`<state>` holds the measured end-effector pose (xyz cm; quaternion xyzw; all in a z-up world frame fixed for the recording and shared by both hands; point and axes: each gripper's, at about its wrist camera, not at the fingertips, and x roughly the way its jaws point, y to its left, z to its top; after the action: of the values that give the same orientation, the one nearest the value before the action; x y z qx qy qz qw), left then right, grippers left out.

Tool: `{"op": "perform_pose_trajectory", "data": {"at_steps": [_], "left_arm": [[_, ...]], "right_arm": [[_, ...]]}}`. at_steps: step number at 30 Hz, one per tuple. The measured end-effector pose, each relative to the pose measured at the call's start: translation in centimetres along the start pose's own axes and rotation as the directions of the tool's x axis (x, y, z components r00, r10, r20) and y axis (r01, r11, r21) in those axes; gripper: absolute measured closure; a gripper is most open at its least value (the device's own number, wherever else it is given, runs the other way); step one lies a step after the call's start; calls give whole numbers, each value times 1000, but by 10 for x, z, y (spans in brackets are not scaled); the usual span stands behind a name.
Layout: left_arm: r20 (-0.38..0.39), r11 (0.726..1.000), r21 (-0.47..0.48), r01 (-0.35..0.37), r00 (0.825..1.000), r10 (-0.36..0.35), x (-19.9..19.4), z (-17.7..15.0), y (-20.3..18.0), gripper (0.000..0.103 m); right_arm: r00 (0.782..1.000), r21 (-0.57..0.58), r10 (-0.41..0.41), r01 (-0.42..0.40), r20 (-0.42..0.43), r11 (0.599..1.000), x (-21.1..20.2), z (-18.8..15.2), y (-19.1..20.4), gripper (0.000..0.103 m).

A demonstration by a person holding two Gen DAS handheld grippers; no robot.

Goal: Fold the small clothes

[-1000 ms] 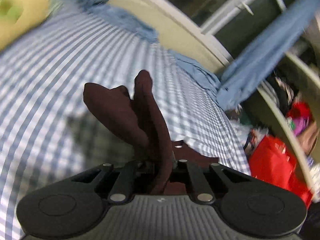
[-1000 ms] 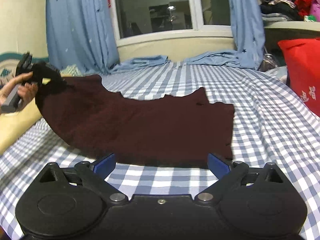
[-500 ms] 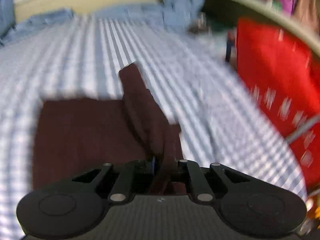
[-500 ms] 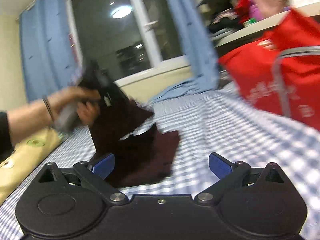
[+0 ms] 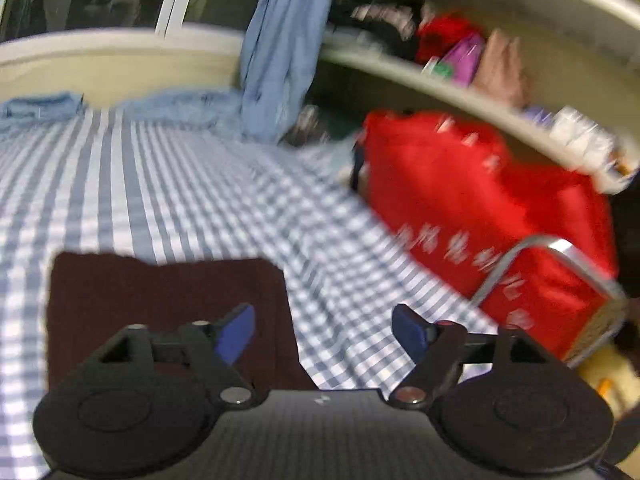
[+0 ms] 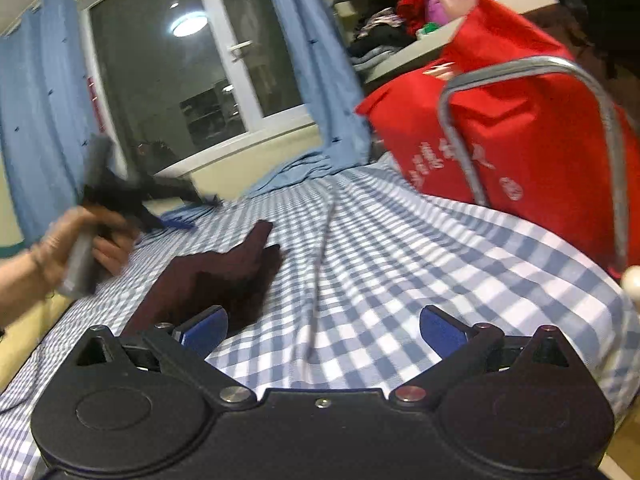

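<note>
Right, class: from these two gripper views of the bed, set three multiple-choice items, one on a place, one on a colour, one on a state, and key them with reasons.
1. Where does the garment lie?
A. on the checked sheet
B. on the shelf
C. inside the red bag

2. What colour is the garment?
A. yellow
B. dark maroon
C. light blue

3. How does the left gripper stand?
A. shut on the garment
B. shut on nothing
C. open, nothing between its fingers

Key:
1 A: both views show it flat on the blue-and-white sheet, left of the bag.
2 B: it is dark maroon in both views; the light blue cloth is the curtain.
3 C: its blue pads stand wide apart, having just been opening, with the garment lying below them, not gripped.
</note>
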<state>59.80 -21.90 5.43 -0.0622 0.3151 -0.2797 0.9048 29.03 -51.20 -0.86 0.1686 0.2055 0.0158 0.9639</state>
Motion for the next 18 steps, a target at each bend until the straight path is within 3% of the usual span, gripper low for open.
{"op": "perform_pose_trajectory", "data": {"at_steps": [3, 5, 9, 11, 14, 15, 18], "left_arm": [[39, 992, 72, -108, 994, 105, -63, -6, 15, 4], [47, 969, 124, -212, 977, 208, -93, -25, 27, 2], [25, 875, 199, -441, 895, 445, -124, -90, 57, 1], [-31, 855, 169, -490, 864, 502, -133, -122, 74, 1], [-70, 837, 98, -538, 836, 545, -149, -158, 90, 1], [-74, 830, 79, -552, 827, 558, -154, -167, 91, 1], [-69, 813, 42, -581, 810, 583, -168, -181, 90, 1]], "right_arm": [[996, -34, 79, -80, -39, 996, 15, 10, 16, 1], [984, -32, 153, -156, -88, 987, 33, 17, 27, 2], [950, -13, 247, -254, -190, 967, 84, 30, 55, 15], [948, -50, 236, -252, -212, 966, 111, 37, 74, 20], [956, -196, 175, -223, -235, 955, 146, 44, 107, 30], [956, -244, 160, -220, -246, 945, 156, 45, 118, 36], [956, -346, 114, -207, -270, 915, 181, 45, 141, 41]]}}
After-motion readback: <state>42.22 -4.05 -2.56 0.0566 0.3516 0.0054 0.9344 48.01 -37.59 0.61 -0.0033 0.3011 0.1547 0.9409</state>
